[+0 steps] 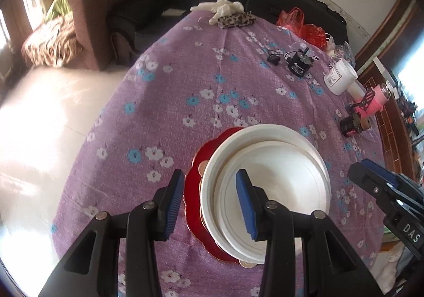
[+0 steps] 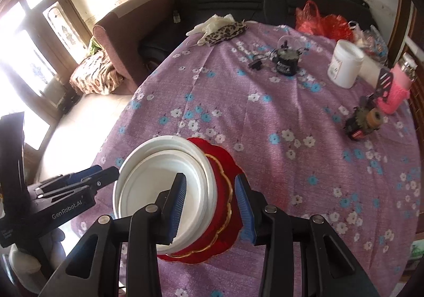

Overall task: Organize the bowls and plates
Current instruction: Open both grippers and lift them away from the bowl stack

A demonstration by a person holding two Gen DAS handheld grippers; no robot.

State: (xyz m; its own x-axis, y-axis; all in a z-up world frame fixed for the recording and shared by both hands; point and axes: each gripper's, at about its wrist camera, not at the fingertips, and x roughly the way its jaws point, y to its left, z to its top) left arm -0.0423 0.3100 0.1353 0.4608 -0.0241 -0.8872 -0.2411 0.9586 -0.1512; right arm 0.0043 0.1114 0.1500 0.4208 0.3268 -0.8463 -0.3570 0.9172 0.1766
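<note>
A stack of white plates sits on a red scalloped plate near the table's front edge. It also shows in the right wrist view, white plates on the red plate. My left gripper is open, its fingers straddling the left rim of the stack. My right gripper is open, its fingers straddling the right rim. Neither holds anything. The right gripper's tips show at the right in the left wrist view, and the left gripper's tips at the left in the right wrist view.
A purple flowered cloth covers the table. At the far right stand a white jar, a pink-sleeved bottle, black motor parts and a small geared device. A leopard-print cloth and a red bag lie at the back edge.
</note>
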